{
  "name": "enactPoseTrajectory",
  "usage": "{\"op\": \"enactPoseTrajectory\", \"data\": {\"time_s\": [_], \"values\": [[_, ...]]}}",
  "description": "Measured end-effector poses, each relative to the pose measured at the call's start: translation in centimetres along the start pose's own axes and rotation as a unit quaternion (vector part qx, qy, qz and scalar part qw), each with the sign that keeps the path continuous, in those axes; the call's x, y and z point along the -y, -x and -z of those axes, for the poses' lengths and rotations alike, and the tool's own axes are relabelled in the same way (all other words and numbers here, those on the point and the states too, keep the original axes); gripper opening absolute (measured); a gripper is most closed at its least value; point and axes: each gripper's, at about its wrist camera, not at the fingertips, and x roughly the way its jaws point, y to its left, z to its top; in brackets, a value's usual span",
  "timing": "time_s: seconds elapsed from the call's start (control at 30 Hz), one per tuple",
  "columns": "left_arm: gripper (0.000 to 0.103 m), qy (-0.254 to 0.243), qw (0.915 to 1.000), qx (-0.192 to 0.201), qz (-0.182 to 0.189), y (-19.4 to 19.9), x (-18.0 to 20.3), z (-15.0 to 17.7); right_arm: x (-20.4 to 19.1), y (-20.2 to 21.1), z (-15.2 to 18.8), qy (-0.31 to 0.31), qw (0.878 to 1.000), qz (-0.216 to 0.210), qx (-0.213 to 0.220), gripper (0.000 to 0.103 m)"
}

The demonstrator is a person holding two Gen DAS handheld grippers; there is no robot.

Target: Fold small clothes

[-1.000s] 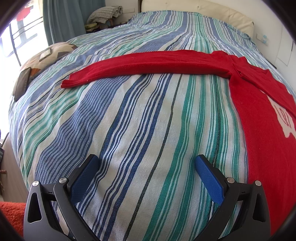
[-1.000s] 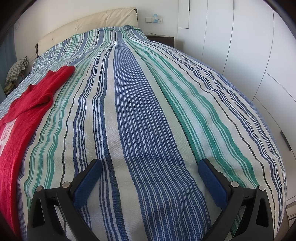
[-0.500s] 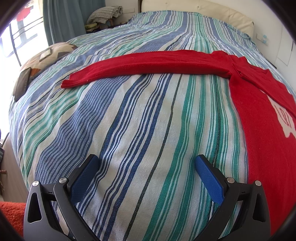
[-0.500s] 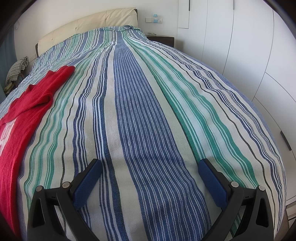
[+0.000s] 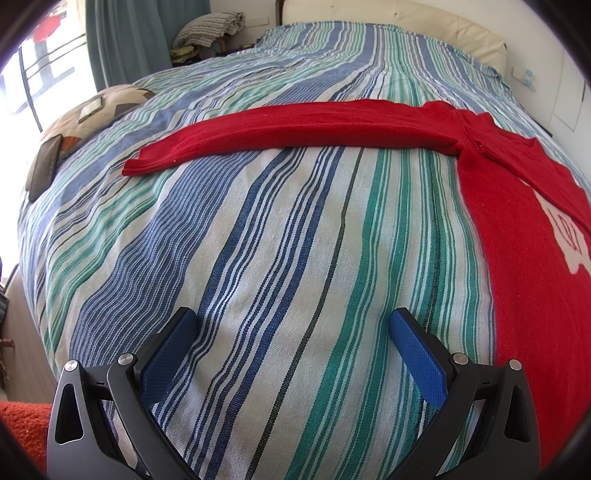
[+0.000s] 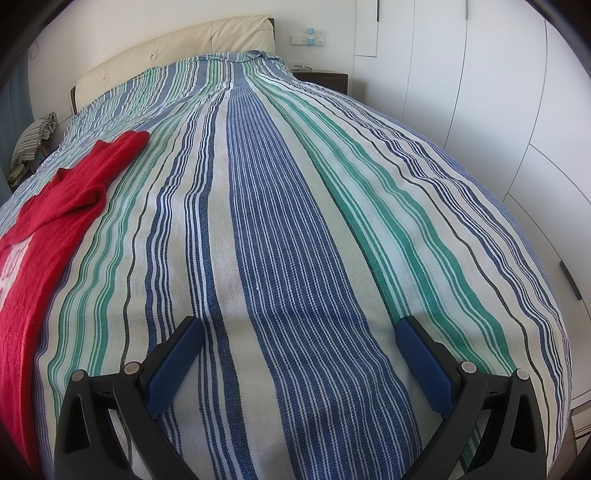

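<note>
A red long-sleeved top point(image 5: 517, 229) lies flat on the striped bedspread point(image 5: 295, 240). One sleeve point(image 5: 295, 129) stretches out to the left across the bed. A white print shows on its front at the right edge. In the right wrist view the top point(image 6: 48, 229) lies at the far left, its other sleeve pointing toward the headboard. My left gripper point(image 5: 293, 321) is open and empty, low over bare bedspread, left of the top's body. My right gripper point(image 6: 299, 328) is open and empty over bare bedspread point(image 6: 295, 221), right of the top.
A patterned cushion point(image 5: 96, 114) with a dark phone-like slab point(image 5: 44, 166) lies at the bed's left edge. Folded cloth point(image 5: 210, 27) sits by the curtain. White wardrobe doors point(image 6: 498, 110) stand right of the bed. A nightstand point(image 6: 321, 79) is beside the headboard point(image 6: 166, 51).
</note>
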Motion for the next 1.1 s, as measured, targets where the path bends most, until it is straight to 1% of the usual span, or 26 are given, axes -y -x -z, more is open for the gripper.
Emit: {"op": "enactPoseTrajectory", "data": {"time_s": [0.17, 0.23, 0.3, 0.33, 0.37, 0.4, 0.43, 0.5, 0.6, 0.63, 0.7, 0.73, 0.77, 0.83, 0.9, 0.93, 0.97, 1.0, 1.03, 1.1], "values": [[0.103, 0.002, 1.0000, -0.004, 0.003, 0.0, -0.1, -0.1, -0.1, -0.1, 0.0, 0.003, 1.000, 0.003, -0.002, 0.102], [0.103, 0.004, 0.9998, -0.017, 0.013, 0.1, -0.5, -0.4, -0.2, -0.1, -0.2, 0.007, 1.000, 0.009, -0.011, 0.102], [0.103, 0.016, 0.9976, -0.045, 0.050, 0.7, -1.4, -1.4, -0.5, 0.0, -1.2, 0.021, 0.999, 0.017, -0.038, 0.102], [0.102, 0.040, 0.9950, -0.045, 0.080, 1.3, -2.3, -1.8, -0.5, 0.4, -1.8, 0.021, 0.999, 0.020, -0.046, 0.102], [0.102, 0.073, 0.9893, -0.034, 0.122, 2.1, -3.7, -2.2, -0.4, 1.2, -2.2, 0.011, 0.999, 0.019, -0.041, 0.102], [0.102, 0.110, 0.9806, -0.022, 0.161, 2.7, -5.3, -2.7, -0.1, 2.6, -2.7, -0.007, 1.000, 0.007, -0.027, 0.102], [0.102, 0.146, 0.9713, -0.013, 0.188, 3.0, -6.9, -3.3, 0.1, 4.1, -3.0, -0.028, 0.999, -0.015, -0.008, 0.102], [0.102, 0.218, 0.9528, -0.007, 0.211, 2.2, -10.3, -4.8, 0.5, 7.3, -3.2, -0.060, 0.996, -0.066, 0.023, 0.102], [0.102, 0.308, 0.9255, -0.031, 0.218, -1.4, -14.7, -6.9, 0.0, 11.0, -2.4, -0.076, 0.988, -0.124, 0.046, 0.102], [0.101, 0.330, 0.9190, -0.040, 0.212, -2.8, -15.7, -7.6, -0.3, 11.8, -1.8, -0.078, 0.986, -0.138, 0.049, 0.102], [0.101, 0.360, 0.9102, -0.051, 0.198, -5.4, -17.5, -8.6, -1.1, 13.2, -0.5, -0.082, 0.983, -0.160, 0.049, 0.102], [0.101, 0.368, 0.9076, -0.053, 0.195, -6.4, -18.0, -8.9, -1.5, 13.7, 0.4, -0.084, 0.981, -0.168, 0.048, 0.102], [0.100, 0.374, 0.9059, -0.052, 0.191, -7.2, -18.5, -9.4, -2.1, 14.1, 1.1, -0.086, 0.980, -0.174, 0.048, 0.102], [0.100, 0.386, 0.9034, -0.037, 0.182, -8.1, -18.9, -10.2, -3.5, 14.7, 2.7, -0.086, 0.979, -0.180, 0.047, 0.102], [0.091, 0.390, 0.9052, -0.022, 0.167, -8.6, -19.2, -11.2, -4.8, 14.7, 4.1, -0.078, 0.979, -0.183, 0.039, 0.102], [0.071, 0.387, 0.9082, -0.020, 0.159, -9.1, -19.1, -11.7, -5.4, 14.5, 4.6, -0.073, 0.980, -0.185, 0.030, 0.102], [0.039, 0.380, 0.9124, -0.024, 0.151, -9.6, -19.0, -12.1, -5.9, 13.9, 4.9, -0.068, 0.979, -0.191, 0.017, 0.102], [0.022, 0.371, 0.9173, -0.033, 0.140, -10.0, -18.8, -12.4, -6.4, 13.5, 5.1, -0.062, 0.978, -0.198, 0.005, 0.102], [0.002, 0.362, 0.9230, -0.038, 0.125, -10.0, -18.6, -12.8, -6.8, 13.1, 5.1, -0.058, 0.977, -0.203, -0.002, 0.102], [0.002, 0.337, 0.9348, -0.025, 0.110, -8.7, -17.7, -14.1, -7.3, 12.8, 5.1, -0.049, 0.977, -0.207, -0.002, 0.102]]}}
